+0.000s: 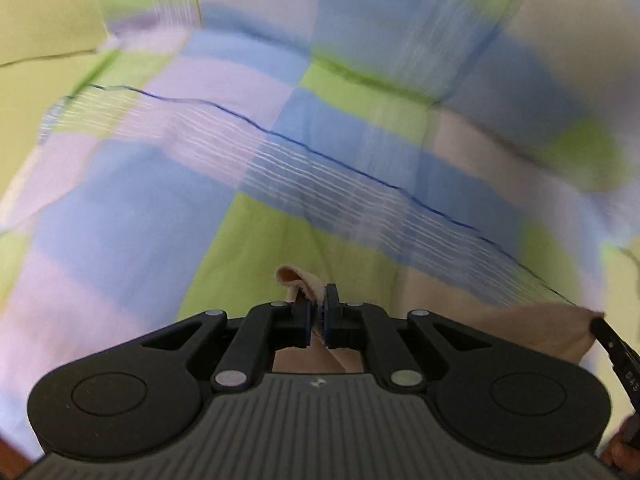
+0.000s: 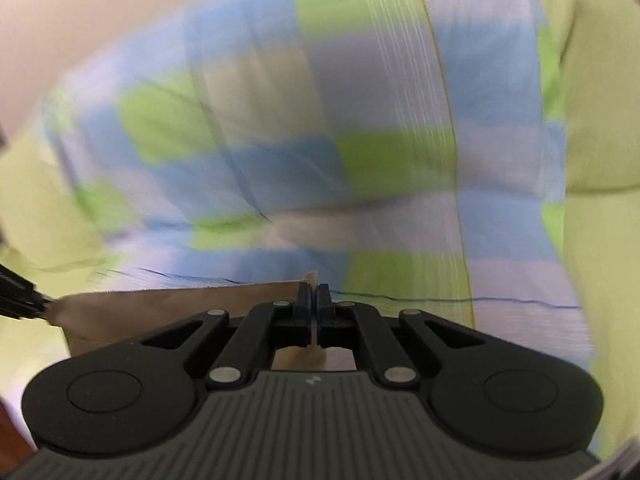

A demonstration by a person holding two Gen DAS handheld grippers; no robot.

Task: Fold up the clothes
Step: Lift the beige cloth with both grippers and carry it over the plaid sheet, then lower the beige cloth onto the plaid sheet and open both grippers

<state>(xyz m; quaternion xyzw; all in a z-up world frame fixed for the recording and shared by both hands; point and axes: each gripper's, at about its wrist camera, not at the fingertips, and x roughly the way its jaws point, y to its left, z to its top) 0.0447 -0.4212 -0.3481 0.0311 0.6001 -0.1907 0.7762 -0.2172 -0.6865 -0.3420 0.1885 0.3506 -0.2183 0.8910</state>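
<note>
- The left gripper (image 1: pixel 317 307) was clamped shut on a corner of a beige cloth (image 1: pixel 532 330).
- The right gripper (image 2: pixel 313 305) was pinched shut on the cloth's other corner.
- The cloth stretched between both grippers, above a blurred checked sheet (image 1: pixel 248 184) of blue, green and lilac.

Support: a bed (image 1: pixel 48 20), its plain light-green surface showing at the edges.
Directly on it: a checked cover (image 1: pixel 248 184) in blue, green and lilac squares, blurred, spread across.
</note>
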